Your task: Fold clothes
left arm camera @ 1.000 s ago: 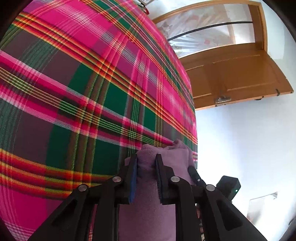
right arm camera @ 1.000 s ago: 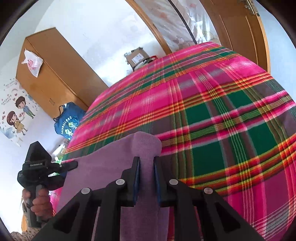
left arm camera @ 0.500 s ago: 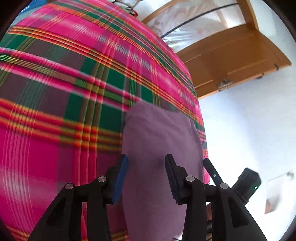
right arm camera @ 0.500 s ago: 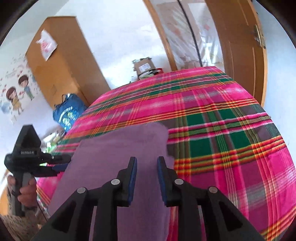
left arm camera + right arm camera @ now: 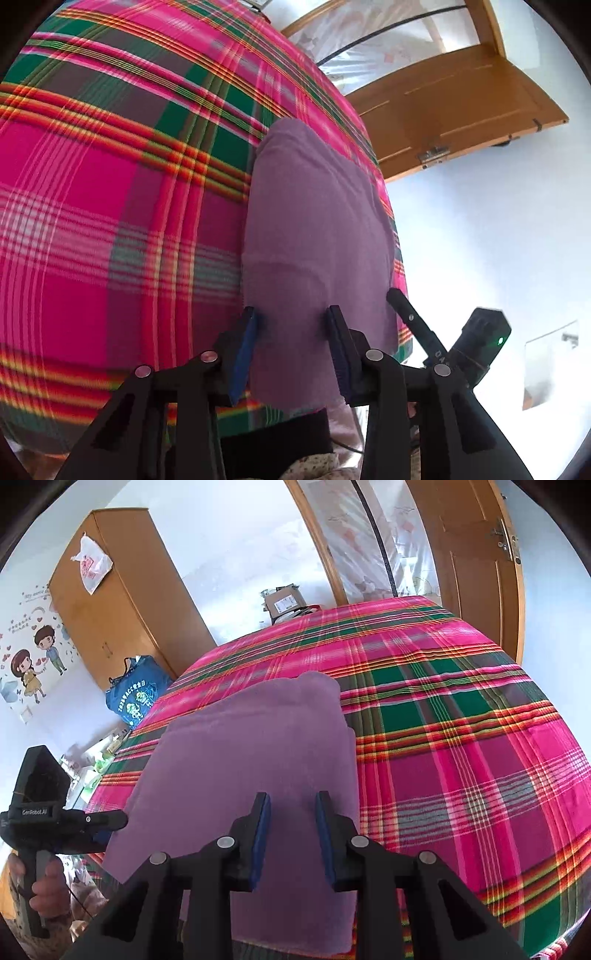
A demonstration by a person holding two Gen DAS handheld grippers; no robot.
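Purple cloth [image 5: 251, 760] lies folded into a flat rectangle on the plaid bedspread [image 5: 461, 738], near the edge of the bed closest to the person. Its far right corner is slightly humped.

Left gripper [image 5: 291, 332]: jaws part-open and closing. The cloth shows in the gap, but the blue pads [image 5: 245, 347] do not press on it; nothing held. Right gripper [image 5: 291, 816]: jaws part-open at a narrower gap and opening, over the near part of the cloth, pads clear of it; nothing held.

Left wrist view only: the cloth's left long edge against the plaid, and the right gripper at lower right with a green light on its body. An open wooden door [image 5: 454, 122] stands past the bed.

Right wrist view only: the cloth's full outline. The left gripper is at lower left, held by a hand [image 5: 48, 882]. Beyond the bed are a wooden wardrobe [image 5: 122, 602] with a plastic bag [image 5: 90, 565] on it, a blue bag [image 5: 138, 698], a cardboard box [image 5: 284, 603] and a cartoon wall sticker [image 5: 33, 657].
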